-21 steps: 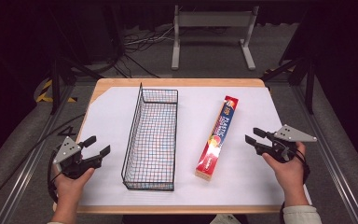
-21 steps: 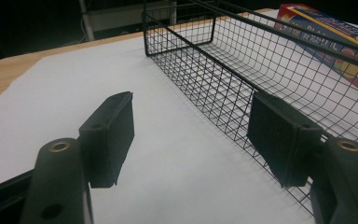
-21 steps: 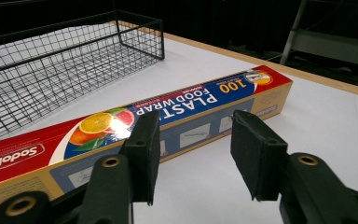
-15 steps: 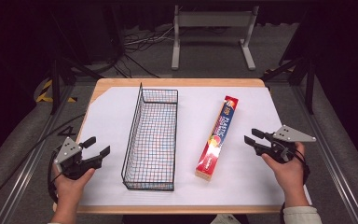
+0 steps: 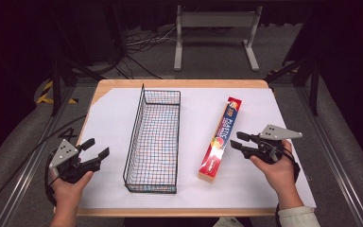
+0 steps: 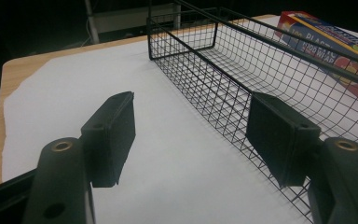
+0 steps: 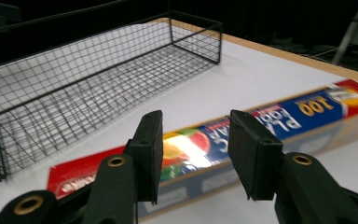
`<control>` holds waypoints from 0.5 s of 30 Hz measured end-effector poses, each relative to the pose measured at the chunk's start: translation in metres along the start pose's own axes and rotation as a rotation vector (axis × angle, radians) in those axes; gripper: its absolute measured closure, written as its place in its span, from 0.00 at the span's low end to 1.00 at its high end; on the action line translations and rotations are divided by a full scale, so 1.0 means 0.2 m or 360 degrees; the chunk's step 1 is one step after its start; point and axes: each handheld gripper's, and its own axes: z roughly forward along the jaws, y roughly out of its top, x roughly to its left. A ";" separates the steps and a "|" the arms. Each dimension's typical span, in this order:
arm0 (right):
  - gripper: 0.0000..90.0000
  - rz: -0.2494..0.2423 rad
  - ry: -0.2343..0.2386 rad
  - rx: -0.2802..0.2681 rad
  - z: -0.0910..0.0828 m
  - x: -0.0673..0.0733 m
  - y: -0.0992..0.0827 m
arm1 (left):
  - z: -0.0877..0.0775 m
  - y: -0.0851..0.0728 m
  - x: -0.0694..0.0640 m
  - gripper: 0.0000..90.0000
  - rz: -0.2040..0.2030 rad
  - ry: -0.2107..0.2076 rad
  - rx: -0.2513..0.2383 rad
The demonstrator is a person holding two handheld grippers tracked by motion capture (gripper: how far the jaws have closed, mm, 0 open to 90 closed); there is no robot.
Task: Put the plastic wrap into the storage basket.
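right tongs closer to wrap box

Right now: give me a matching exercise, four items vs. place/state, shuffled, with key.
Items:
1. wire basket
2. plastic wrap box
3. left gripper
4. right gripper

Descriptions:
A. jaws open, pointed at the box's side, not touching it
B. lies flat, right of the basket
C. empty, mid-table
D. jaws open, left of the basket

Pairs: 1-C, 2-B, 3-D, 4-A
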 end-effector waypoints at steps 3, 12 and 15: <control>0.62 -0.0052 0.0035 0.0009 0.03 0.04 0.07 | 0.00 0.00 0.00 0.36 0.0004 -0.0003 -0.0002; 0.61 -0.0090 0.0158 0.0047 0.13 0.15 0.19 | 0.00 0.00 0.00 0.36 0.0018 -0.0002 0.0006; 0.61 -0.0108 0.0182 0.0073 0.16 0.18 0.20 | 0.00 0.01 0.00 0.36 0.0023 0.0000 0.0001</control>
